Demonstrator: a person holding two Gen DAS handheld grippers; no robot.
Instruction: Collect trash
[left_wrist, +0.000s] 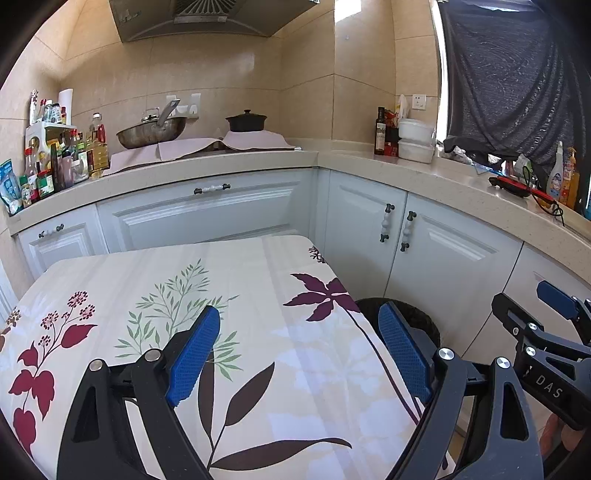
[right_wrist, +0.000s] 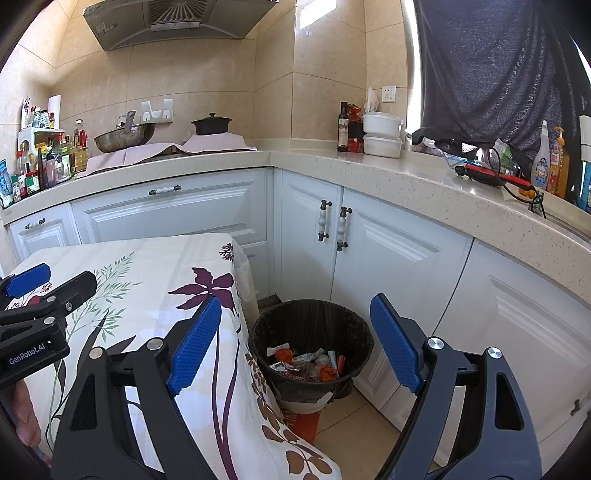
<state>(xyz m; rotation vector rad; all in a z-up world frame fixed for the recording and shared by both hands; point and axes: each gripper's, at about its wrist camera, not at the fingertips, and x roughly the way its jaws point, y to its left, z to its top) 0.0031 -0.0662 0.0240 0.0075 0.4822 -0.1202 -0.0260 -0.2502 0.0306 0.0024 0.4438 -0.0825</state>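
Observation:
A black-lined trash bin (right_wrist: 314, 325) stands on the floor beside the table's right edge, with several wrappers and orange scraps (right_wrist: 306, 363) inside. Its rim also shows in the left wrist view (left_wrist: 424, 317), mostly hidden behind my finger. My left gripper (left_wrist: 299, 325) is open and empty above the floral tablecloth (left_wrist: 147, 295). My right gripper (right_wrist: 295, 314) is open and empty, above and in front of the bin. Each gripper shows at the edge of the other's view: the right (left_wrist: 554, 325), the left (right_wrist: 37, 291). No trash shows on the tablecloth.
White cabinets (right_wrist: 406, 258) with a beige L-shaped counter (right_wrist: 369, 166) surround the table and bin. On the counter stand a wok (right_wrist: 123, 136), a black pot (right_wrist: 211, 124), bottles (right_wrist: 55, 158), white containers (right_wrist: 382, 134) and a red-black tool (right_wrist: 487, 175).

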